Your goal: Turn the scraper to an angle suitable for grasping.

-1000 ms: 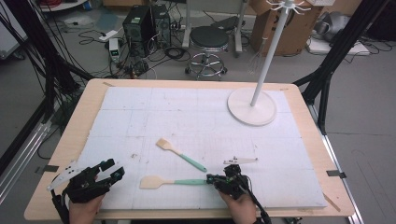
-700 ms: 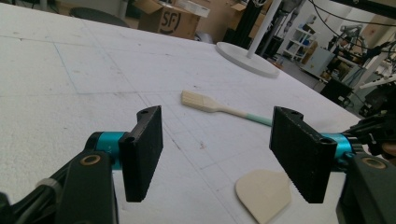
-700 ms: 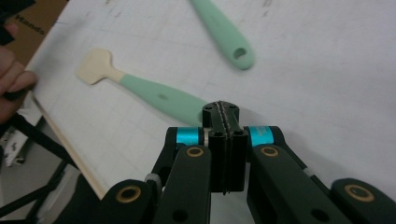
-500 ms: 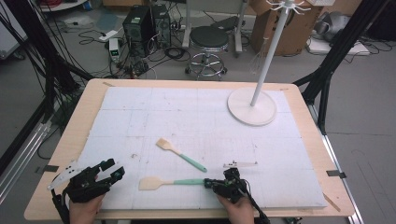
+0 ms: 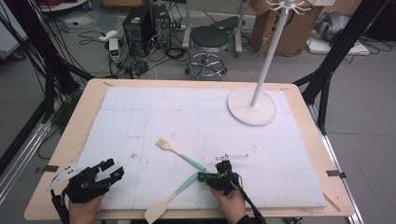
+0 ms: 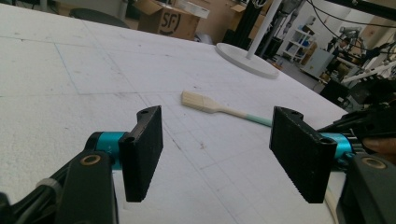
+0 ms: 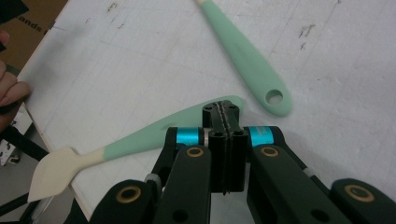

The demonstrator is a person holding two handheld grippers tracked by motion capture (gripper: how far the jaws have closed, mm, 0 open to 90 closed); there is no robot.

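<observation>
right hand-held gripper (image 5: 208,177): jaws pressed together right at the green handle tip of the near spatula (image 5: 173,193). Looks like a pinch on that tip, but the jaws cover the contact, so can't say for sure.

near spatula: lies slanted at the near edge of the bench (image 5: 70,140), cream blade hanging a bit past the white foam sheet (image 5: 140,112). That overhang is probably why the grab is at the handle end, which is flat on the foam and easy to reach.

far spatula (image 5: 181,153): flat on the foam just beyond, cream blade pointing far-left, its handle end with the hanging hole close to the right hand-held gripper's jaws, not touching them.

left hand-held gripper (image 5: 110,169): jaws spread with nothing between, parked at the near-left, pointing across at the spatulas. Seems to be waiting its turn.

white stand (image 5: 252,106): far right, well away. The holes in the handles hint that's where the spatulas get hung.
</observation>
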